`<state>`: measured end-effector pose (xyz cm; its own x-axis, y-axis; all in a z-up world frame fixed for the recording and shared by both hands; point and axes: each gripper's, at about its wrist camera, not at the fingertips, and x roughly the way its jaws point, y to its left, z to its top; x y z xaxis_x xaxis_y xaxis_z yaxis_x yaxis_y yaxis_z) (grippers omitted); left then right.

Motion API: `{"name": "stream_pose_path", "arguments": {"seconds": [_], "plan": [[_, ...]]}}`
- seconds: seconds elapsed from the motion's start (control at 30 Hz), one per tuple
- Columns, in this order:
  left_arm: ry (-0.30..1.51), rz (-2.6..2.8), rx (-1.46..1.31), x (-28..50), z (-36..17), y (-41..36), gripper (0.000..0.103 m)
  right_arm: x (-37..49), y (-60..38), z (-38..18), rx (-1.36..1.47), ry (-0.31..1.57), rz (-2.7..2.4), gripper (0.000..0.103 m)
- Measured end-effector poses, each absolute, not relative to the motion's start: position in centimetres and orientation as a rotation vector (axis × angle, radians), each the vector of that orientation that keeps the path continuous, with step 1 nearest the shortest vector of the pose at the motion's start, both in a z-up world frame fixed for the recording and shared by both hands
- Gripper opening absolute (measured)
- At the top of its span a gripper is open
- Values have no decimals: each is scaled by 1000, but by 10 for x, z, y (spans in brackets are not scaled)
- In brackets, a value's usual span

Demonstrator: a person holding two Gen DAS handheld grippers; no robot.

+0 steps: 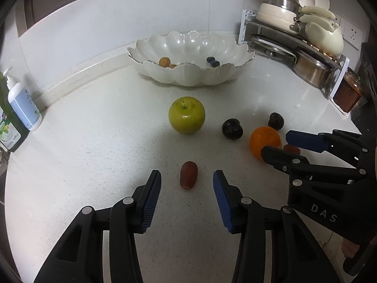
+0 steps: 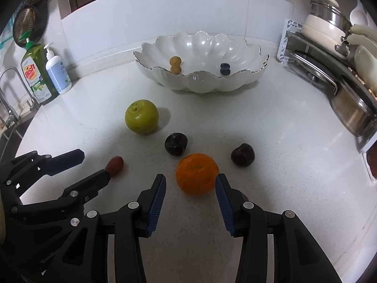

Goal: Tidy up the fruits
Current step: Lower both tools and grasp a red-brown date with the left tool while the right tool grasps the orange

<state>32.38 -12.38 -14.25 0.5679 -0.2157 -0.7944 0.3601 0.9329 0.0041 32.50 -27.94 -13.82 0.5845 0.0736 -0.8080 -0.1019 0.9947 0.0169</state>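
A red grape (image 1: 188,178) lies on the white counter between the blue pads of my left gripper (image 1: 187,176), which is open and does not touch it. My right gripper (image 2: 190,179) is open too, with an orange (image 2: 196,173) just ahead between its fingertips. A second small red fruit (image 1: 292,149) is half hidden by the right gripper's fingers. A green apple (image 1: 186,115) and two dark plums (image 1: 232,128) (image 1: 276,120) lie further back. The white scalloped bowl (image 1: 188,77) holds small yellow fruits (image 2: 175,64) and blueberries (image 2: 225,68).
Soap bottles (image 2: 57,75) and a faucet (image 2: 7,94) stand at the left by the sink. A rack with pots and lids (image 2: 329,59) fills the right corner, and a jar (image 1: 347,92) stands beside it. The wall runs behind the bowl.
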Motion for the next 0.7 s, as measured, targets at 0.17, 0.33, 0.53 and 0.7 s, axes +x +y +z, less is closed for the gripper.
{"name": "stream_pose_path", "arguments": {"seconds": [0.17,0.33,0.53,0.7], "plan": [[928,-345,175,329,-150,-127,43,330,-280,-145,-36,960,96,45],[947,-347,172,333,-157,-128,41,336,-281,-150,-42,971,88,45],[962,-353,180,339,-164,-131,35,341,-280,-153,-42,974,85,45],[982,-353,187,343,-170,-132,28,342,-280,-153,-51,968,86,45]]}}
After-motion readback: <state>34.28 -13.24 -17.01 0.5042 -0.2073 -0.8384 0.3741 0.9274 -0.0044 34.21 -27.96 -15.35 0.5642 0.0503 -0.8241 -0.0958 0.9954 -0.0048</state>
